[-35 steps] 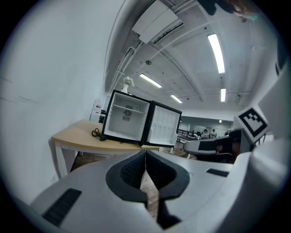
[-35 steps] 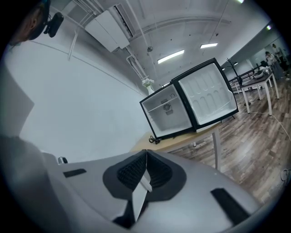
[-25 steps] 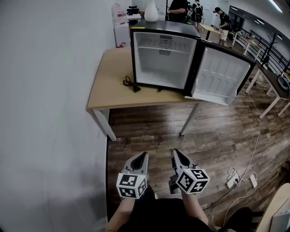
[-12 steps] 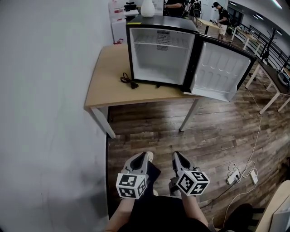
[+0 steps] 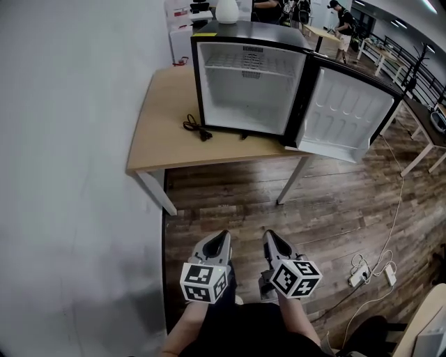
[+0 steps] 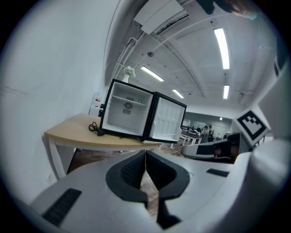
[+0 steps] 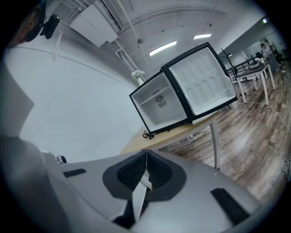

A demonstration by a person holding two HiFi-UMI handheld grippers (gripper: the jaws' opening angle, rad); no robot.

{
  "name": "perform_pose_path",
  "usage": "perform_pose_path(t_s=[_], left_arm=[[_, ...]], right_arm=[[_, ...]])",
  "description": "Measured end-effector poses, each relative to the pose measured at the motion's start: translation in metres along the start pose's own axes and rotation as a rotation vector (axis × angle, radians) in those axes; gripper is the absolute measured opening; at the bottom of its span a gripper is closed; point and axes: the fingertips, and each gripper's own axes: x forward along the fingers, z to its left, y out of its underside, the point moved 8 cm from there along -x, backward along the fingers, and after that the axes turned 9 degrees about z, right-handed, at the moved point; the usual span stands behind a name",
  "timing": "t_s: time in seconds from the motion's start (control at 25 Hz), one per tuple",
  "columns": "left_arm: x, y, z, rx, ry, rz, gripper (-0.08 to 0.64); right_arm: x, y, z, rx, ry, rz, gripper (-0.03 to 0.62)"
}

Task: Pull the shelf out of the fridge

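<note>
Your left gripper (image 5: pixel 222 237) and right gripper (image 5: pixel 268 236) are both clenched on nothing, well short of the black, white-lined mini fridge (image 5: pixel 244 31); its white wire shelf (image 5: pixel 233 70) sits high inside; arrive with jaws closed and you'll likely shove it deeper rather than grip it.

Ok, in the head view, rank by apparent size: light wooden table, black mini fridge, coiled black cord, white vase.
1. Light wooden table.
2. Black mini fridge, close behind.
3. Coiled black cord and white vase look alike; vase is cropped.
</note>
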Motion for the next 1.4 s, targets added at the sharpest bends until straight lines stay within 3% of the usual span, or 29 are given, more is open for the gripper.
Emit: perform_pose_path(t_s=[0.96,1.4], left_arm=[[0.123,-0.129,0.098,0.019,0.031,-0.039,0.006],[0.178,-0.165,0.141,0.027,0.066,-0.039,0.006]], right_arm=[[0.142,-0.130,-0.016,-0.003,0.040,-0.057,-0.008],[0.201,-0.166,-0.025,0.018,0.060,-0.086,-0.008]])
